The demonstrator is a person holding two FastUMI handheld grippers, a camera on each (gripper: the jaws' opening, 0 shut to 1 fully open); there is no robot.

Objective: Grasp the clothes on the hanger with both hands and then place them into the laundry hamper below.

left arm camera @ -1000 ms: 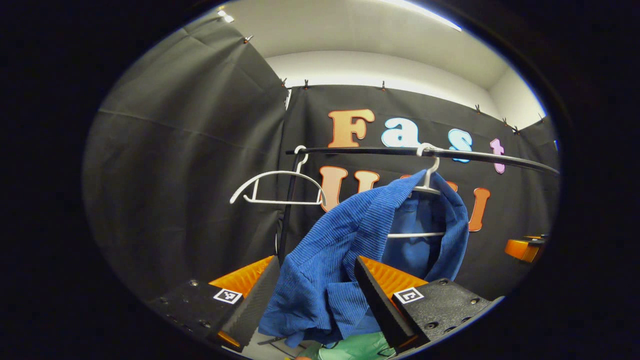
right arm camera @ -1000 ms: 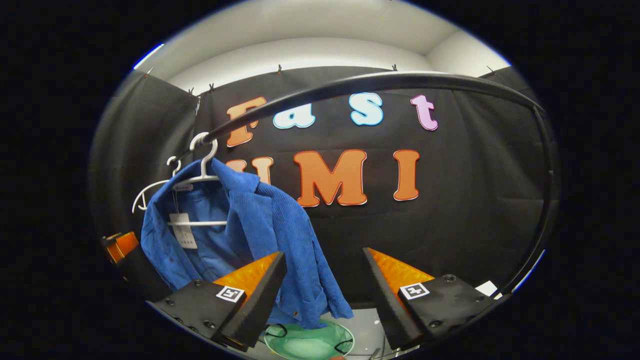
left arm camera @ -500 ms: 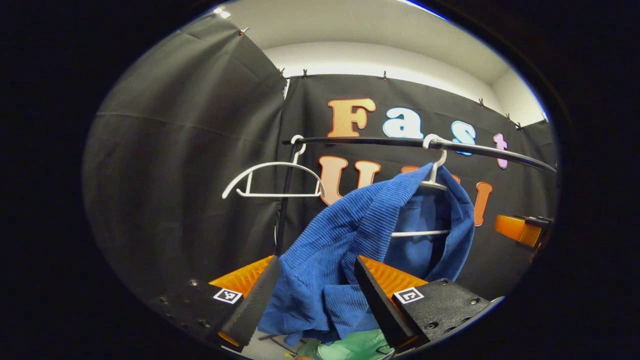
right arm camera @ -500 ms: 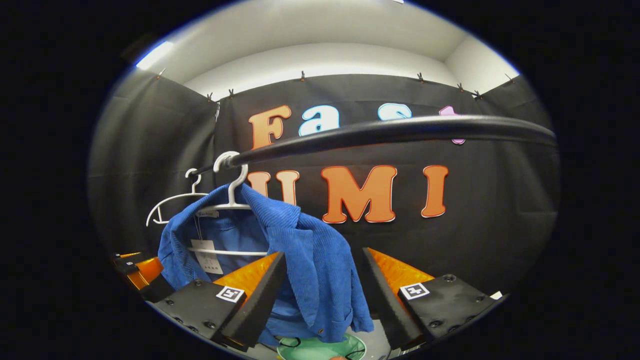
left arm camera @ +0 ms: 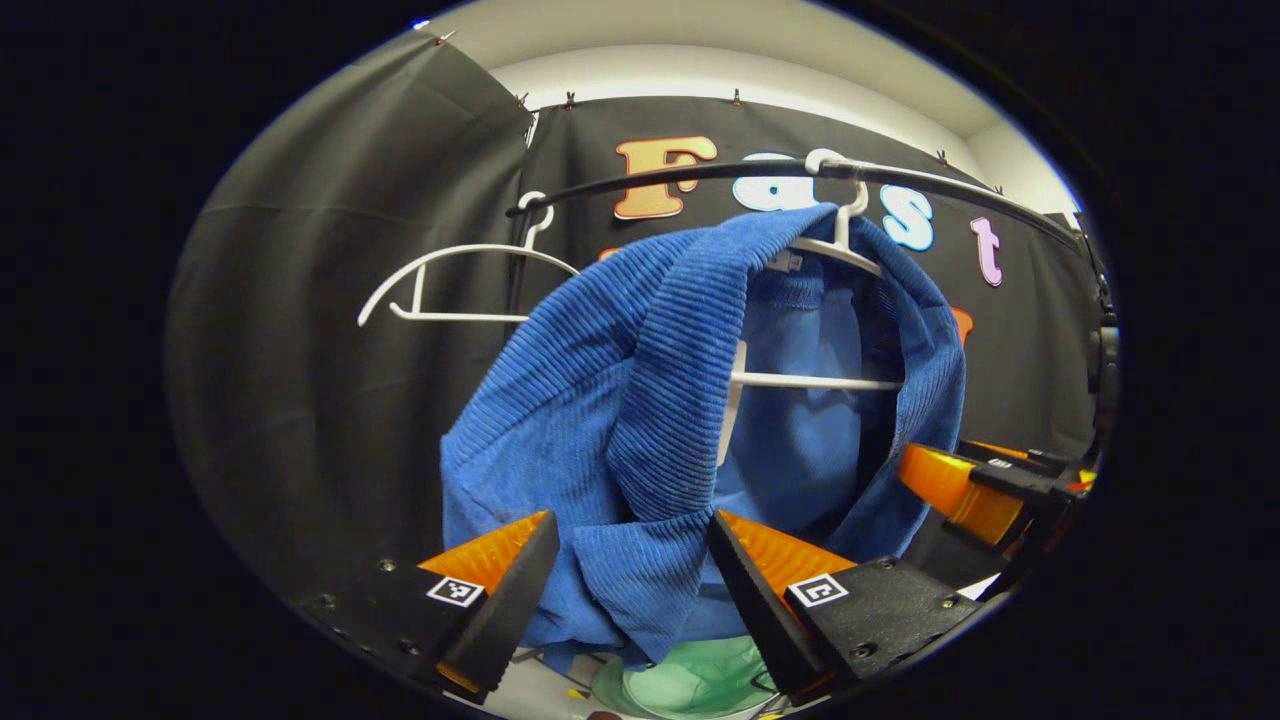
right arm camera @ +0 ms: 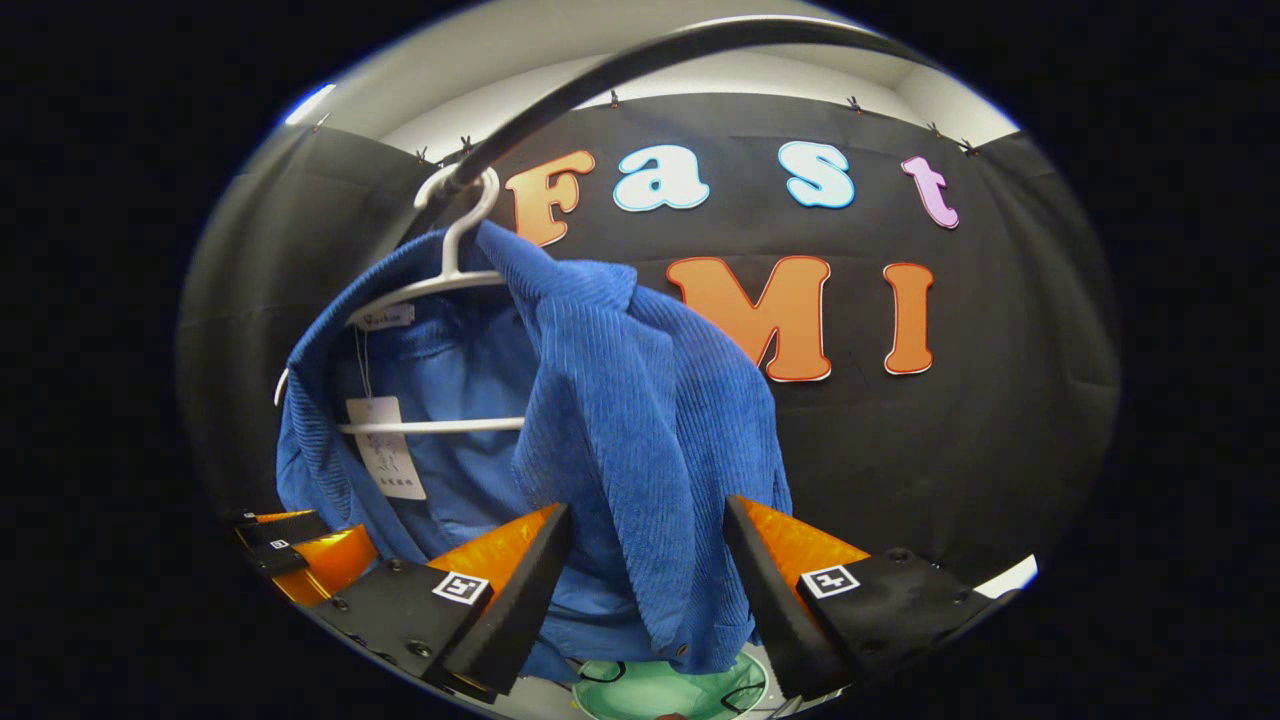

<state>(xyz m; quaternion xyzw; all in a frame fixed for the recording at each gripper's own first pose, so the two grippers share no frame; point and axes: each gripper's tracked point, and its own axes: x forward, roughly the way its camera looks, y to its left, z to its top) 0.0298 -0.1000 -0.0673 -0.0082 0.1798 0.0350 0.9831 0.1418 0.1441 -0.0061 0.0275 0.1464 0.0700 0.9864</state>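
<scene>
On the rail, the jacket (left arm camera: 640, 400) hangs from its hanger (left arm camera: 835, 245), long axis vertical. I have both grippers, left (left arm camera: 622, 575) and right (right arm camera: 650, 570), spread apart with cloth between the fingers, unclamped; hamper (right arm camera: 670, 690) sits directly below.

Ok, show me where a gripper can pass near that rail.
Free: the rail right of the blue jacket, before the cloth wall. Also between the empty hanger and the jacket. Crowded: the jacket front, where left gripper and right gripper straddle fabric.
</scene>
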